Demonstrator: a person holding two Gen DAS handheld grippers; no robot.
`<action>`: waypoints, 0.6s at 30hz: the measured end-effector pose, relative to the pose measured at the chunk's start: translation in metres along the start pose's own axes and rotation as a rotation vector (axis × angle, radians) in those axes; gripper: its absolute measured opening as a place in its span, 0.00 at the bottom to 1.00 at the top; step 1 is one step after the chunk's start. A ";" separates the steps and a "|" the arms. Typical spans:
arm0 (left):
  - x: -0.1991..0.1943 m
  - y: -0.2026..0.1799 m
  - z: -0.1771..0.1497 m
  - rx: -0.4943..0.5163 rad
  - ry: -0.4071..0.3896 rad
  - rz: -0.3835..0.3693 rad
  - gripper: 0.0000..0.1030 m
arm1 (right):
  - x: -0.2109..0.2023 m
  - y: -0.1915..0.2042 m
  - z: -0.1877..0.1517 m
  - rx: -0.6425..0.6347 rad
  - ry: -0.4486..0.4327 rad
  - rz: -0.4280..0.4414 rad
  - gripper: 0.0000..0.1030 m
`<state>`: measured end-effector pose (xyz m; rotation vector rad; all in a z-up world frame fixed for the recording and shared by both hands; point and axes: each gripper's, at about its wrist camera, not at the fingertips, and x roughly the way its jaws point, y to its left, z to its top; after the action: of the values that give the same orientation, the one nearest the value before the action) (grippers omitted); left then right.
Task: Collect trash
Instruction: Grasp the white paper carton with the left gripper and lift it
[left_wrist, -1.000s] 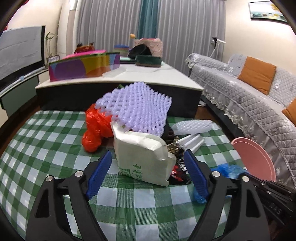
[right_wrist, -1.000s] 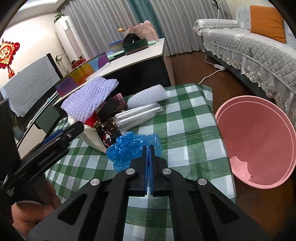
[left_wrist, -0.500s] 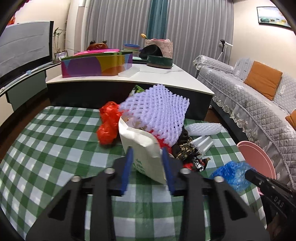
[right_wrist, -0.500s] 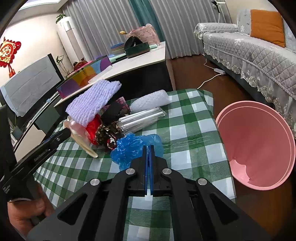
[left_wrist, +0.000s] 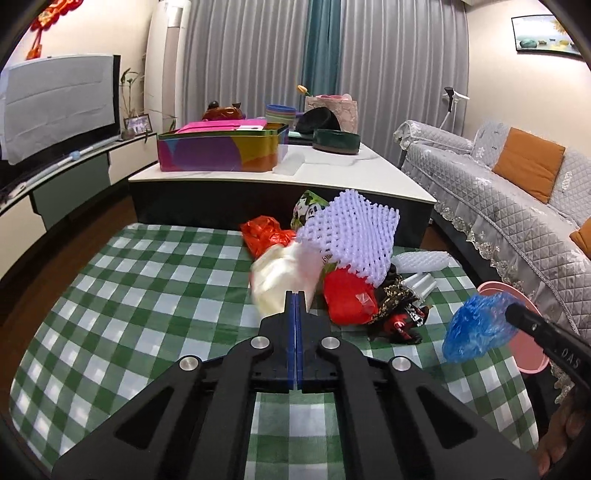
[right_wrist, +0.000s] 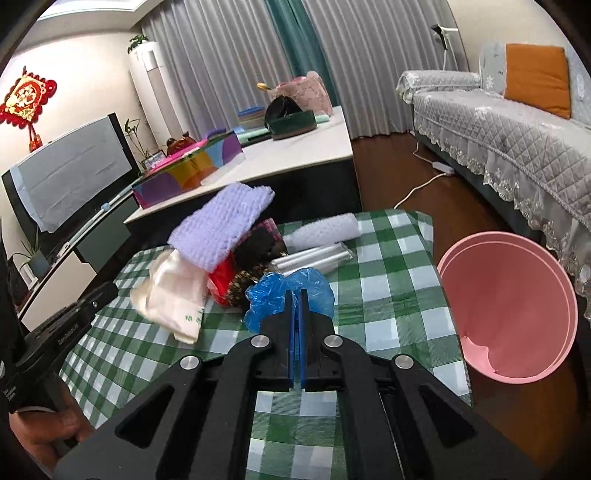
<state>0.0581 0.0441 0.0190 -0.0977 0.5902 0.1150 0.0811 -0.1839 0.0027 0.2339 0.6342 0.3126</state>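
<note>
Covering the tabletop (left_wrist: 110, 295), a green checked cloth carries a heap of trash near its far edge. A pink bin (right_wrist: 517, 314) stands on the floor beside the tabletop, its mouth tilted toward the camera. The left hand-held gripper (left_wrist: 295, 295) is pressed together on a cream bag (left_wrist: 280, 273), blurred, with its long axis roughly upright. The right hand-held gripper (right_wrist: 295, 293) pinches a crumpled blue bag (right_wrist: 291, 286), raised off the cloth, with no clear long axis.
</note>
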 end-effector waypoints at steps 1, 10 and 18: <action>0.000 0.005 -0.001 -0.020 0.010 -0.016 0.00 | -0.002 0.001 0.000 0.003 -0.001 0.000 0.02; 0.020 0.048 -0.018 -0.228 0.074 -0.018 0.42 | -0.014 0.003 -0.007 -0.009 0.001 -0.004 0.02; 0.052 0.046 -0.016 -0.212 0.094 0.016 0.63 | -0.005 -0.009 -0.005 0.021 0.012 0.006 0.02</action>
<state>0.0857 0.0920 -0.0260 -0.3056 0.6719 0.1889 0.0764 -0.1940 -0.0010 0.2547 0.6489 0.3133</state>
